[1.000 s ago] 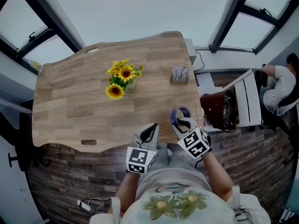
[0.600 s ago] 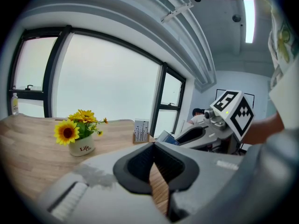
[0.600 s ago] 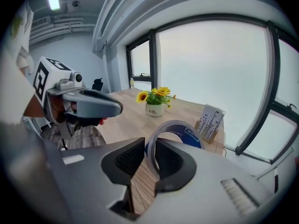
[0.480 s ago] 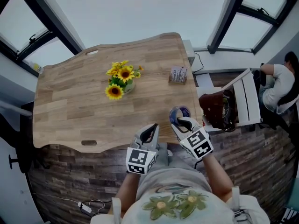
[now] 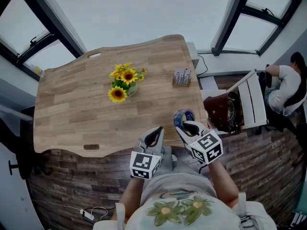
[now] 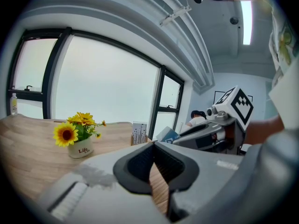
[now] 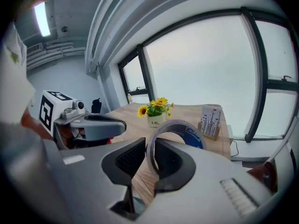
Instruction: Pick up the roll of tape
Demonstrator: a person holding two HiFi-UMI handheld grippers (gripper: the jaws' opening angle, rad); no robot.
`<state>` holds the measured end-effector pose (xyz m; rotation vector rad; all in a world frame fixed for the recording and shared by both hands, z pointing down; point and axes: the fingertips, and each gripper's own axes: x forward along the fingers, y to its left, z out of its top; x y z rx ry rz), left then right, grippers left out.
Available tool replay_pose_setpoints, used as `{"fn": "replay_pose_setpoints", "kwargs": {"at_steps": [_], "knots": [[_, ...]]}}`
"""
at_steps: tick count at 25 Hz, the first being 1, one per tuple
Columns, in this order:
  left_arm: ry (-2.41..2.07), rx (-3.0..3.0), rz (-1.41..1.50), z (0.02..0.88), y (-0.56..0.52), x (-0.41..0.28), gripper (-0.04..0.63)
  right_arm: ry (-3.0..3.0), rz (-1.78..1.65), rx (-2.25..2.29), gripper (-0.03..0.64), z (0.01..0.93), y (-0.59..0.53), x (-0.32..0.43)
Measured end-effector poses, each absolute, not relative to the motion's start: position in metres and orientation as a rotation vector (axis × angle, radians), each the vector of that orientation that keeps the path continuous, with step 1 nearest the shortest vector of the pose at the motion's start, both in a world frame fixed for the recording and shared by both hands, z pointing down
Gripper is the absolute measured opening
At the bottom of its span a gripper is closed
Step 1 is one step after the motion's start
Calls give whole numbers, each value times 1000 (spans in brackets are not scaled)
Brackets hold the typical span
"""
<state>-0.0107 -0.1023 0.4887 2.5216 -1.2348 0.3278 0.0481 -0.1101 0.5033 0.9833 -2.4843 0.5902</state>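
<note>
The roll of tape, grey with a blue core, hangs just above the near right corner of the wooden table. My right gripper holds it: the roll's rim stands between the pads, one pad inside the ring and one outside, and the jaws are still closing on it. My left gripper hovers at the table's near edge, just left of the right one. Its jaws are shut with nothing in them. The left gripper view shows the right gripper and the tape beside it.
A small white pot of sunflowers stands mid-table and a card holder stands near the right edge. Off the table's right side are a brown bag, a white chair and a seated person.
My right gripper has risen a little with the tape and rolled, its marker cube swinging to the right. The left gripper has stayed put.
</note>
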Motion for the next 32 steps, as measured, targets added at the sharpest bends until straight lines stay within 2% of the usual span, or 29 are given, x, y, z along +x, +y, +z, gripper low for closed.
{"fn": "replay_pose_setpoints", "kwargs": {"at_steps": [7, 32], "knots": [[-1234, 2530, 310, 485, -102, -11, 5, -2549, 698, 1014, 66, 493, -106, 47], [-1207, 2558, 298, 477, -95, -3, 5, -2673, 682, 1041, 48, 460, -97, 41]]}}
